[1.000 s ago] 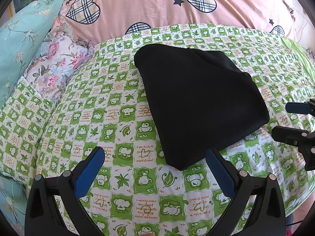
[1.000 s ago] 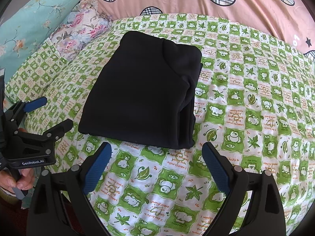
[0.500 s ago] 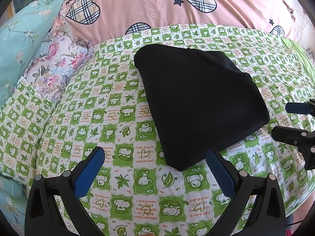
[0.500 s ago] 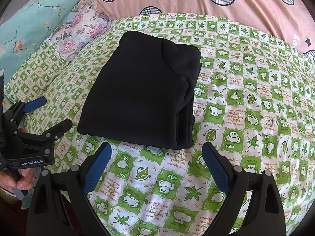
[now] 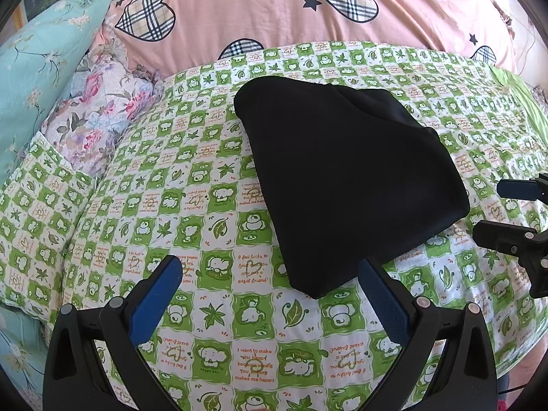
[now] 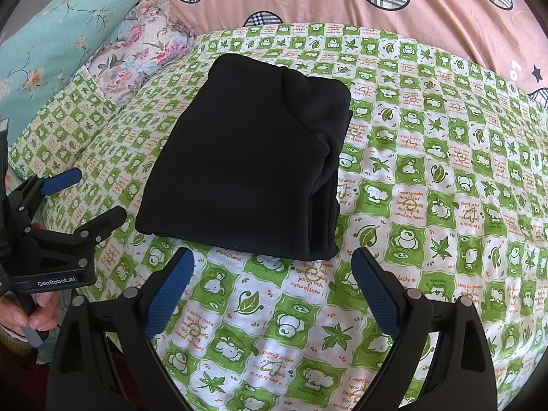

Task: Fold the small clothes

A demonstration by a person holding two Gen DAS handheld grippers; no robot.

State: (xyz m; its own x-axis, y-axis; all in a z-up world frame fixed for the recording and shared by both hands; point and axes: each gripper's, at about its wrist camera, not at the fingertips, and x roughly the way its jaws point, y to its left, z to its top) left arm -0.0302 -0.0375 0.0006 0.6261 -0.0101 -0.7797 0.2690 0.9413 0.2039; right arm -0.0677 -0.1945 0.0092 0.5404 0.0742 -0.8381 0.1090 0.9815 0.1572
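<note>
A black garment [image 5: 346, 178] lies folded into a compact rectangle on the green-checked sheet [image 5: 191, 205]. It also shows in the right wrist view [image 6: 250, 167], with stacked fold edges along its right side. My left gripper [image 5: 270, 284] is open and empty, just short of the garment's near corner. My right gripper [image 6: 272, 277] is open and empty, just in front of the garment's near edge. Each gripper shows in the other's view: the right one [image 5: 507, 212] at the right edge, the left one [image 6: 89, 198] at the left.
A pink quilt with plaid hearts [image 5: 308, 10] lies behind the sheet. A floral pillow [image 5: 99, 113] and a teal pillow [image 5: 37, 68] sit at the left. A hand [image 6: 30, 311] holds the left gripper's handle.
</note>
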